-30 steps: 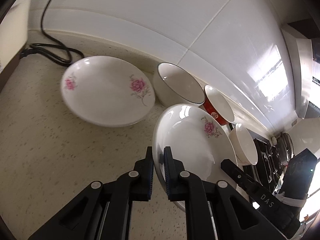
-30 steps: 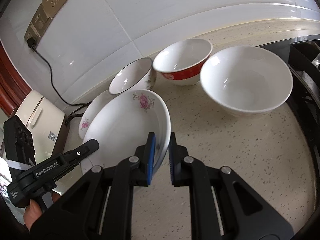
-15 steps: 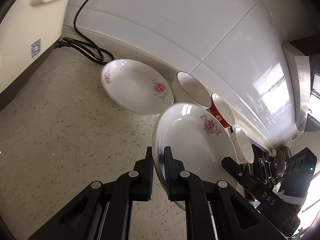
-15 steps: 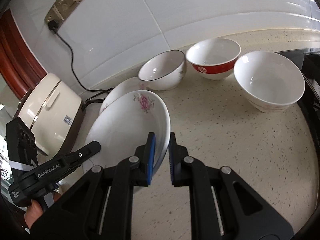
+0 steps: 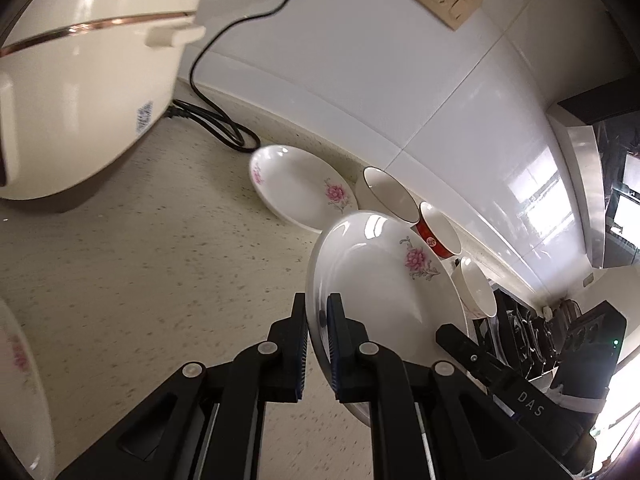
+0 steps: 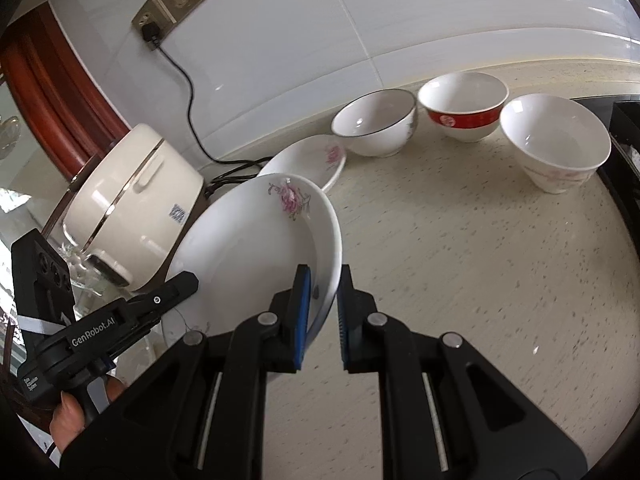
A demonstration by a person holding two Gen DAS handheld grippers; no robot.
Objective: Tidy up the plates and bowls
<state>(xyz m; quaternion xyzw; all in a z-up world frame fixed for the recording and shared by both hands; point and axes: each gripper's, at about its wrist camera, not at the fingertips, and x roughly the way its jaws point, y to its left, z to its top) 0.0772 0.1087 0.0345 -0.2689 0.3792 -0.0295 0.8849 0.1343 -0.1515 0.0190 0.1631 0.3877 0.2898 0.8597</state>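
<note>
Both grippers pinch one floral plate [image 6: 260, 256] by opposite edges, holding it clear of the speckled countertop [image 6: 460, 260]. In the left wrist view the left gripper [image 5: 318, 320] has its blue-padded fingers pressed onto the plate's near rim, low and centre in the frame. In the right wrist view the right gripper [image 6: 322, 300] clamps the rim at the plate's right edge, with a slight gap showing beside the outer finger. The two-sided hold probably keeps the shallow, glossy dish level and stops it from slipping.

A second floral plate [image 5: 300, 192] lies flat on the counter just above the frame's centre, beside the black power cord [image 5: 216, 120]. It looks like the natural base for stacking. To its right, a row of three bowls runs along the tiled wall: a grey-rimmed bowl [image 6: 376, 128], a red-banded bowl [image 6: 464, 112] and a plain white bowl [image 6: 556, 144], apart from one another and not nested. A cream rice cooker [image 5: 80, 72] fills the upper left. At the lower left edge of the left wrist view, part of another floral dish [image 5: 20, 380] shows; how it rests cannot be told.
</note>
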